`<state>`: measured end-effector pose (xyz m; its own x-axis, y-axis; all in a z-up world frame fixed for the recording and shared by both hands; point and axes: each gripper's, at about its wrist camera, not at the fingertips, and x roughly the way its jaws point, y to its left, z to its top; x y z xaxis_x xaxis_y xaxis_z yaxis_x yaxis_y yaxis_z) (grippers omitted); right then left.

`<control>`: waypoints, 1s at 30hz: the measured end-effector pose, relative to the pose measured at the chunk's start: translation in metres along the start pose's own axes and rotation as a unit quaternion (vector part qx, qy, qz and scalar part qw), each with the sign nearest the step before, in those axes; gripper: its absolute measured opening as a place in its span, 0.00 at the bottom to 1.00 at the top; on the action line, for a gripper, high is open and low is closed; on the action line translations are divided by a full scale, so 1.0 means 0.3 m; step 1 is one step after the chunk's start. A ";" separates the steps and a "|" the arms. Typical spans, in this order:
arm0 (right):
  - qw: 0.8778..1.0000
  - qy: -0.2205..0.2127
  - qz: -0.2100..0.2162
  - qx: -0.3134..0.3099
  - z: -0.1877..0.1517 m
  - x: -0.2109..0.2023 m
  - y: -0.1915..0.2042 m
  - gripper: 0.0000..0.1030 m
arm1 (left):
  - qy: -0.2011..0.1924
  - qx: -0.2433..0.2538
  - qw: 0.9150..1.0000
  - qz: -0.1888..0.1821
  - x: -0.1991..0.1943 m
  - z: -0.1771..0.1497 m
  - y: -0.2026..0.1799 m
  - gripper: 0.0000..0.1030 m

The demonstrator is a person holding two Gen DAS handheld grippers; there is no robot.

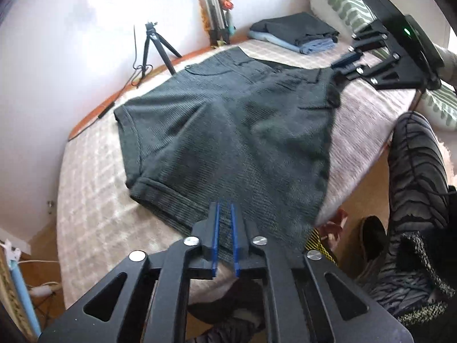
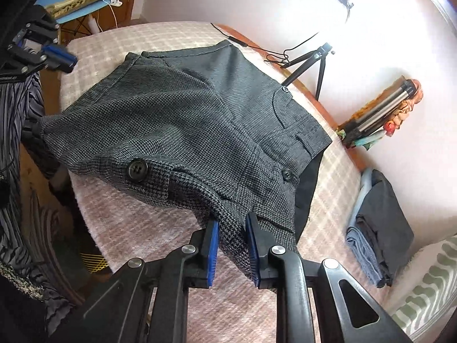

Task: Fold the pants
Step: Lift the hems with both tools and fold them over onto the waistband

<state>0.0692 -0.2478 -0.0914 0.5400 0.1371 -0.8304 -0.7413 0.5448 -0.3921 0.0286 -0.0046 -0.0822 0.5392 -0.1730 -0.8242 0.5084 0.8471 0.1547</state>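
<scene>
Blue-padded left tongs (image 1: 225,223) sit at six o'clock in the left wrist view, jaws nearly together with a narrow slot between them, and the hem of the dark grey pants (image 1: 228,131) runs into that slot; whether the pads truly pinch the cloth cannot be told. From there the pants spread toward twelve o'clock across the pale checked bed (image 1: 85,194). In the right wrist view the right tongs (image 2: 232,237) stand partly open at six o'clock, clamped on a bunched corner of the waistband, which lifts off the bed near a large black button (image 2: 137,169). A stack of folded clothes (image 2: 377,228) lies on the bed at four o'clock, well apart from the pants. A small black tripod (image 2: 314,60) stands by the wall at one o'clock.
</scene>
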 end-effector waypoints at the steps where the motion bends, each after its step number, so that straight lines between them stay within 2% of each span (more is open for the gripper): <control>1: 1.000 0.001 0.001 0.004 0.003 0.003 -0.003 0.17 | 0.004 0.005 1.000 -0.011 -0.002 -0.011 -0.015 0.28; 2: 1.000 0.001 0.004 0.010 0.007 0.006 -0.009 0.16 | 0.003 0.010 1.000 -0.014 -0.005 -0.020 -0.032 0.46; 4: 1.000 -0.001 0.003 0.018 0.013 0.021 -0.020 0.16 | -0.005 0.032 0.999 -0.019 -0.015 -0.043 -0.081 0.59; 7: 1.000 -0.003 -0.002 0.018 0.023 0.027 -0.029 0.16 | 0.002 0.079 0.997 -0.015 0.002 -0.070 -0.158 0.60; 10: 1.000 -0.007 -0.001 0.030 0.027 0.019 -0.048 0.16 | 0.003 0.128 0.992 0.013 0.045 -0.093 -0.216 0.60; 12: 0.999 -0.011 -0.001 0.041 0.030 0.015 -0.066 0.16 | 0.003 0.145 0.989 0.035 0.079 -0.103 -0.231 0.60; 15: 0.998 -0.014 -0.001 0.056 0.026 0.007 -0.086 0.15 | 0.005 0.141 0.989 0.035 0.119 -0.100 -0.217 0.62; 16: 0.998 -0.015 0.001 0.061 0.026 0.004 -0.091 0.15 | 0.004 0.138 0.990 0.033 0.122 -0.099 -0.212 0.59; 18: 0.997 -0.016 0.004 0.069 0.022 -0.001 -0.099 0.15 | -0.001 0.135 0.990 0.036 0.125 -0.086 -0.206 0.39; 19: 0.997 -0.017 0.002 0.069 0.021 -0.005 -0.100 0.15 | 0.002 0.135 0.990 0.035 0.126 -0.078 -0.206 0.19; 22: 0.997 -0.021 -0.003 0.072 0.020 -0.020 -0.100 0.15 | -0.020 0.143 0.989 0.046 0.095 -0.054 -0.197 0.12; 30: 0.995 -0.045 -0.016 0.084 0.067 -0.073 -0.139 0.15 | -0.075 0.106 0.988 0.089 -0.021 0.067 -0.047 0.10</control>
<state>0.0963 -0.2570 -0.0490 0.6014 0.1877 -0.7766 -0.6500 0.6801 -0.3390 0.0315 -0.0255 -0.0682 0.7177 -0.1169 -0.6865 0.5170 0.7499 0.4128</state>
